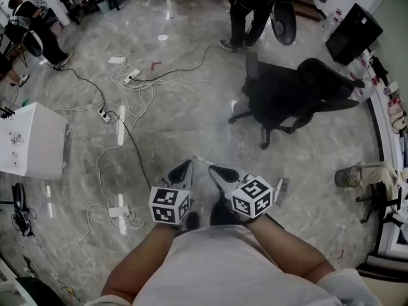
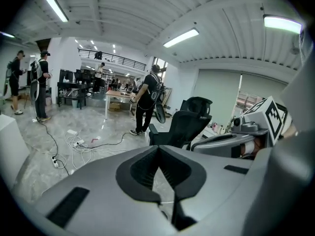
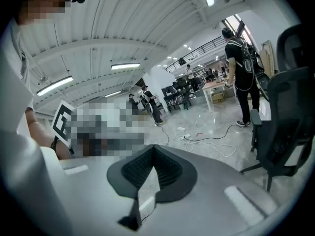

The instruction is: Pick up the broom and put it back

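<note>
Open-plan office or lab workspace.
Black office chair [image 1: 290,91] on polished stone floor [image 1: 191,126]; cables and power strips [image 1: 124,78] strewn left of the chair, desks [image 2: 78,88] beyond it, strip lights [image 2: 181,37] overhead.

The glossy grey marbled floor [image 1: 185,129] carries tangled white cables [image 1: 137,85] at upper left, a black office chair [image 1: 299,91] at upper right and a white cabinet [image 1: 32,139] at the left edge.

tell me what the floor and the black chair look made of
Floor: polished stone or marble-look tile. It is grey with pale veining and glossy enough to mirror the ceiling lights as bright streaks. Chair: matte black with no shine. It is probably fabric or mesh on a plastic frame, but the weave is too small to confirm.
</note>
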`<state>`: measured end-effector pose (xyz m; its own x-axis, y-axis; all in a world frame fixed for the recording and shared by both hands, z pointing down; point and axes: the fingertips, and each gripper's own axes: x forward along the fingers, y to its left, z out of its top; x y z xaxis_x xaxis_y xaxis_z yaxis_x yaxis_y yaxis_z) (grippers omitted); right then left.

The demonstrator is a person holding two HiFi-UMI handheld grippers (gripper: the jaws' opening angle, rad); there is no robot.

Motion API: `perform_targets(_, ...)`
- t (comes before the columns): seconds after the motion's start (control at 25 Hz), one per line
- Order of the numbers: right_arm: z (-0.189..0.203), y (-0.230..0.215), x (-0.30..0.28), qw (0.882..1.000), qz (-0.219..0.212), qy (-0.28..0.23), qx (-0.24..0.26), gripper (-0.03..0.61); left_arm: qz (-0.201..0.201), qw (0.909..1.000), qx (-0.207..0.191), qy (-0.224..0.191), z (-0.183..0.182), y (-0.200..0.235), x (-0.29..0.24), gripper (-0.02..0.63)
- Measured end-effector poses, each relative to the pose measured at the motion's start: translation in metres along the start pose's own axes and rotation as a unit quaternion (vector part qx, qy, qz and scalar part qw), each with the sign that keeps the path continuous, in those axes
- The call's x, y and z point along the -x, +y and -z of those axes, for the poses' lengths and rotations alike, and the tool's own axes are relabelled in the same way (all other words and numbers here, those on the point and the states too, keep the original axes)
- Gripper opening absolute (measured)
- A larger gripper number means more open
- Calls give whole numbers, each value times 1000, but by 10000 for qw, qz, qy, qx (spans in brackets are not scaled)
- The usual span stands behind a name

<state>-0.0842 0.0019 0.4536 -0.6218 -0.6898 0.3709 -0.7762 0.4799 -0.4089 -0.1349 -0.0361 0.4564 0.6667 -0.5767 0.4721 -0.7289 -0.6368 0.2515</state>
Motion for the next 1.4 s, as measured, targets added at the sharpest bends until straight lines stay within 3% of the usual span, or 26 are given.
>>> perform_targets(0.28, 24, -102, -68, 9950, -505, 830, 245, -2, -599, 9974, 408, 62, 10, 46, -82, 7)
perform_targets(0.56, 119, -163, -170, 9806, -581, 1786, 564, 0, -758, 9918, 949, 400, 91, 120, -120, 8)
perform_targets(0.76, 225, -231, -260, 9711, -339, 2344, 304, 0, -671, 9878, 1281, 576, 167, 173, -170, 7)
perform_targets(0.88, 299, -270, -314, 9615, -294, 2704, 394, 6, -725, 9853, 1436, 567, 217, 206, -198, 7)
perform_targets(1.08, 426, -341, -397, 9457, 98, 3216, 455, 24, -839, 9796, 1666, 747, 326, 262, -239, 8)
perform_targets(1.4, 624, -411, -515, 9034, 24, 4160, 1037, 65, -947, 9689, 2110, 886, 482, 335, -302, 8)
